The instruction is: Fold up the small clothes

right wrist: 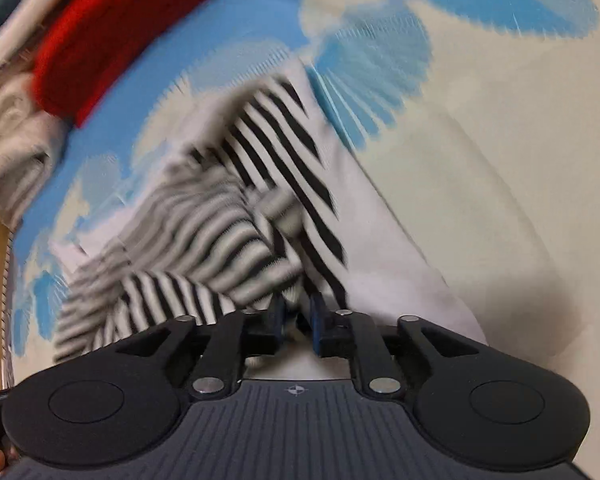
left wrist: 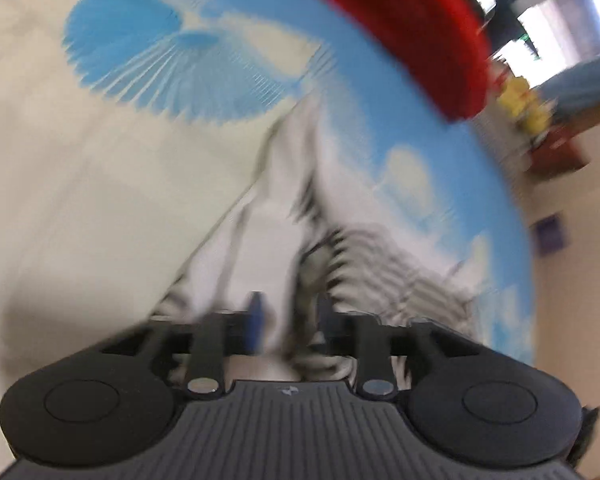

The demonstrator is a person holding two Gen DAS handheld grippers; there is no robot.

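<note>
A small garment with white panels and black-and-white stripes [right wrist: 228, 216] lies bunched on a blue and cream patterned sheet [right wrist: 480, 120]. My right gripper [right wrist: 296, 318] is shut on a fold of the striped garment at its near edge. In the left wrist view the same garment [left wrist: 300, 208] is motion-blurred, and my left gripper [left wrist: 288, 320] has its fingers closed on the cloth, which runs up between them. Both views are blurred by movement.
A red folded cloth [right wrist: 116, 28] lies at the sheet's far edge, also seen in the left wrist view [left wrist: 404, 28]. A pale grey-white bundle [right wrist: 12, 152] sits beside it. The bed edge [left wrist: 520, 208] drops to a beige floor on the right.
</note>
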